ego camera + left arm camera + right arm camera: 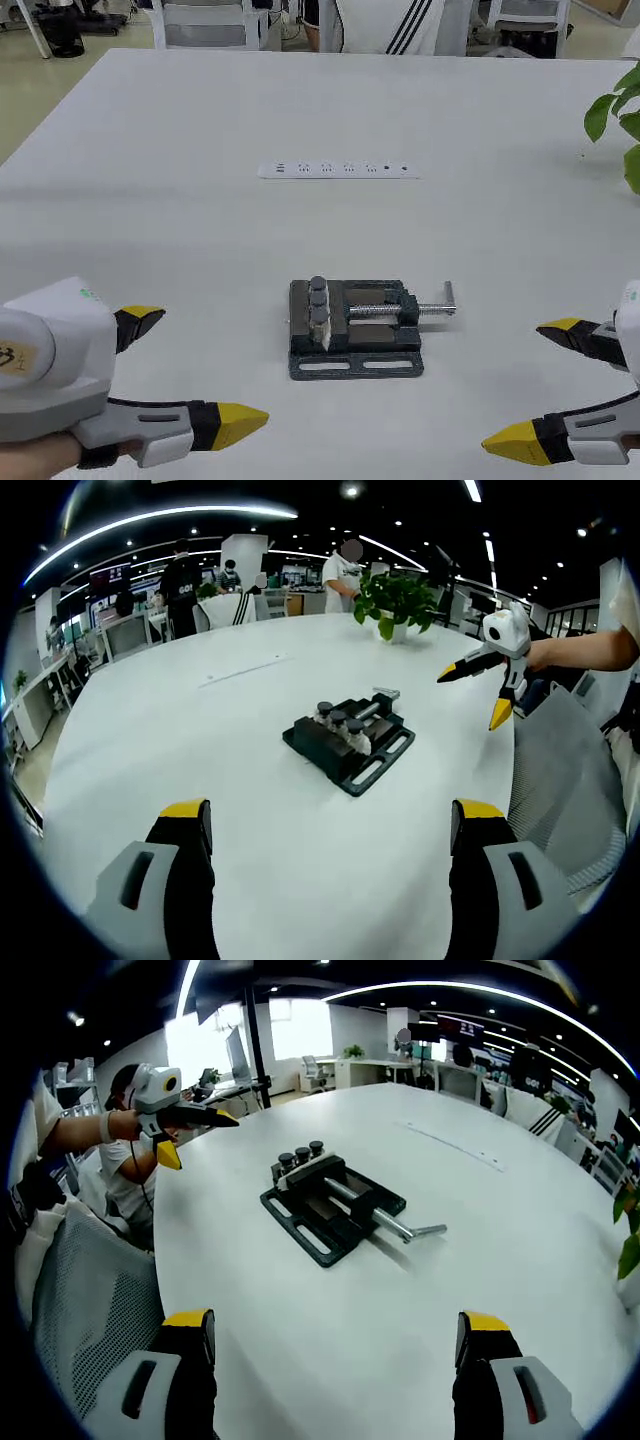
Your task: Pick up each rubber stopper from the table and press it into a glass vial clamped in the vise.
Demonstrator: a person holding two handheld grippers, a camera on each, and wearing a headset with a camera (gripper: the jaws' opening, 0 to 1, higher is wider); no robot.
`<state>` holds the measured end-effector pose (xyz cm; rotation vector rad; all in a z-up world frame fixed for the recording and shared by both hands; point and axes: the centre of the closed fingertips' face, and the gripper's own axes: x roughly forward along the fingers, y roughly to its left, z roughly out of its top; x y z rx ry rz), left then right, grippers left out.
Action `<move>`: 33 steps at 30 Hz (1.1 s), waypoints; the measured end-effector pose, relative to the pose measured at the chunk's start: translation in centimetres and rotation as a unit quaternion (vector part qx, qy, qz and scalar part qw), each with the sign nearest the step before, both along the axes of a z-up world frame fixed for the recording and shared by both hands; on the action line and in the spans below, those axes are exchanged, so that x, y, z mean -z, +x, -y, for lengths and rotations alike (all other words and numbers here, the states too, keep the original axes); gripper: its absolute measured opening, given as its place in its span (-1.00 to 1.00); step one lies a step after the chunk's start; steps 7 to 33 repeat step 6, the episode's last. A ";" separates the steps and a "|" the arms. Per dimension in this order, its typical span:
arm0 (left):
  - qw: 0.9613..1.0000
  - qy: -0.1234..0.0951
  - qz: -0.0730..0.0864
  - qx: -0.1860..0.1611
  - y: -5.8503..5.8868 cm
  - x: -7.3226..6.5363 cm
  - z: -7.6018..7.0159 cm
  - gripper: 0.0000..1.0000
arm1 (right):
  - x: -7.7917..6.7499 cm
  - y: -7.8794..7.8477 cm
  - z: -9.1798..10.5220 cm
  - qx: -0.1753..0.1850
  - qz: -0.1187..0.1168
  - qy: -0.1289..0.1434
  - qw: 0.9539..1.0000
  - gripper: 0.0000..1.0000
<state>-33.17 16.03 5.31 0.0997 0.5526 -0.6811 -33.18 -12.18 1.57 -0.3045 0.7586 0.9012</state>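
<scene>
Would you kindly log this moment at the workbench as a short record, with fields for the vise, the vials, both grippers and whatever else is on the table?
vise: dark, mid-table, screw handle pointing right in the head view
vials: three in a row, clamped in the vise
stoppers: dark, one on top of each vial
left gripper: open, empty, left of the vise, apart from it
right gripper: open, empty, right of the vise, apart from it
power strip: white, beyond the vise
plant: leaves at the right edge
table: white

Open table (180,120) all around vise (378,338)
</scene>
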 end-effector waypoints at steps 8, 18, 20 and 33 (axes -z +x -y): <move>1.000 -0.001 -0.003 -0.004 -0.3 0.1 -0.2 0.98 | 0.2 -0.2 0.0 0.003 -0.003 0.003 1.000 0.99; 1.000 -0.001 -0.003 -0.004 -0.3 0.1 -0.2 0.98 | 0.2 -0.2 0.0 0.003 -0.003 0.003 1.000 0.99; 1.000 -0.001 -0.003 -0.004 -0.3 0.1 -0.2 0.98 | 0.2 -0.2 0.0 0.003 -0.003 0.003 1.000 0.99; 1.000 -0.001 -0.003 -0.004 -0.3 0.1 -0.2 0.98 | 0.2 -0.2 0.0 0.003 -0.003 0.003 1.000 0.99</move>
